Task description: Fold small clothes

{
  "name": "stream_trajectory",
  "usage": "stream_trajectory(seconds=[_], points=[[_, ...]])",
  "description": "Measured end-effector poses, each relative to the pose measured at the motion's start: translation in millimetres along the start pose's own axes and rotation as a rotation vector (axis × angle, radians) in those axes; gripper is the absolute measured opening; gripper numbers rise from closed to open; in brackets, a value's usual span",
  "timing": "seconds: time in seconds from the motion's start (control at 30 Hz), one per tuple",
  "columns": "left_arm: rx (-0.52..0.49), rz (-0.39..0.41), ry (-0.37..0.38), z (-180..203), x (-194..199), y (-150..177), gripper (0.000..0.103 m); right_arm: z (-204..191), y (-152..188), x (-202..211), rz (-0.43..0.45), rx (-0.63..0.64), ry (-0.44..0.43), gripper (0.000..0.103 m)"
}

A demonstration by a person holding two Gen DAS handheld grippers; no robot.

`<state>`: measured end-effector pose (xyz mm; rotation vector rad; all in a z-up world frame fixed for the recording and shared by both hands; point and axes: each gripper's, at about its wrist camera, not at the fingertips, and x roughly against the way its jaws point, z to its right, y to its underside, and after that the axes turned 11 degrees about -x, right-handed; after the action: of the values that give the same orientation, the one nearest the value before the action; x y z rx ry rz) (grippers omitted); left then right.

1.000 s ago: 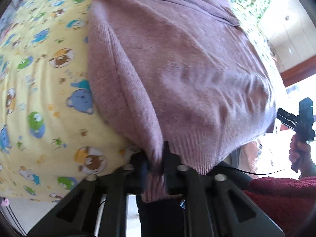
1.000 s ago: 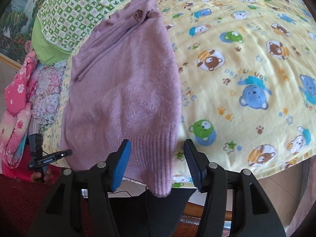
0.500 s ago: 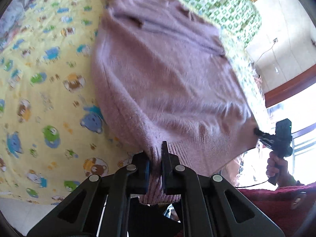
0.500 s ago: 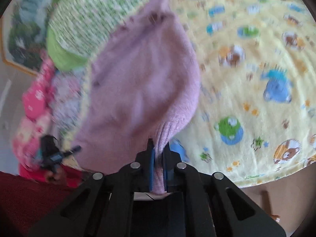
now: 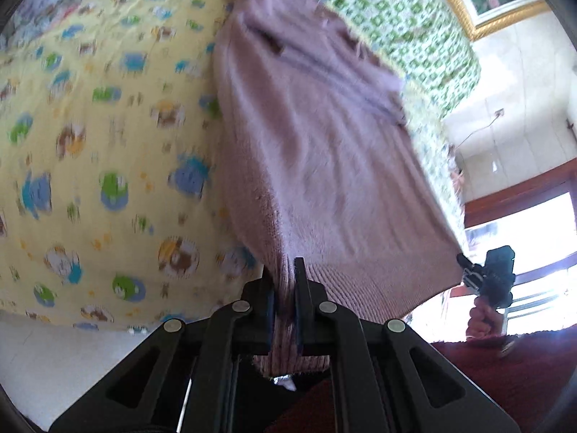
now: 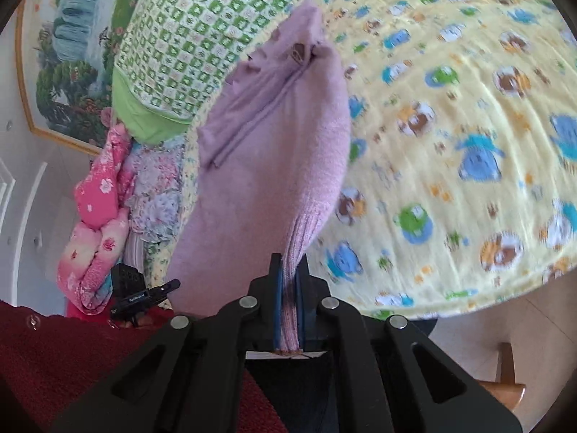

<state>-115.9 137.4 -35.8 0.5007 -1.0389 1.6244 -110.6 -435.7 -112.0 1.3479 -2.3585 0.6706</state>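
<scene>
A small mauve knitted sweater (image 5: 317,151) lies along the yellow bear-print bedspread (image 5: 90,137), its collar end far from me. My left gripper (image 5: 285,281) is shut on one corner of its ribbed hem. My right gripper (image 6: 288,281) is shut on the other hem corner; the sweater (image 6: 267,166) stretches away from it toward the collar. Both corners are lifted off the bed, so the near half hangs taut between the grippers. The right gripper shows at the far right of the left wrist view (image 5: 494,278), the left gripper at the lower left of the right wrist view (image 6: 144,294).
A green checked quilt (image 6: 202,36) lies at the head of the bed. Pink and floral folded bedding (image 6: 104,216) is stacked beside it. A framed landscape painting (image 6: 61,47) hangs on the wall. The bedspread's near edge (image 6: 450,303) drops to the floor. My red sleeve (image 6: 54,353) is low in view.
My right gripper was open around the hem corner a second ago and has shut on it. Both grippers have pulled back and up, lifting the hem off the bed.
</scene>
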Motion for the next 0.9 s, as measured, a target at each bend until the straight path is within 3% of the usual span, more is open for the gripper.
stream_trajectory(seconds=[0.27,0.5,0.63,0.9], points=[[-0.007,0.21,0.061,12.9,35.7,-82.6,0.006,-51.0,-59.8,6.9,0.14,0.072,-0.135,0.007],[-0.031,0.347,0.003,0.2,26.6,-190.4,0.006,-94.3,-144.8,-35.5,0.245,0.107,-0.17,0.007],[-0.016,0.352,-0.025,-12.5,-5.0,-259.4,0.006,-106.9,-199.1,-67.4,0.277,0.09,-0.13,0.007],[0.041,0.295,-0.087,-44.4,-73.5,-344.9,0.006,-117.7,-294.0,-134.5,0.278,0.056,-0.041,0.007]])
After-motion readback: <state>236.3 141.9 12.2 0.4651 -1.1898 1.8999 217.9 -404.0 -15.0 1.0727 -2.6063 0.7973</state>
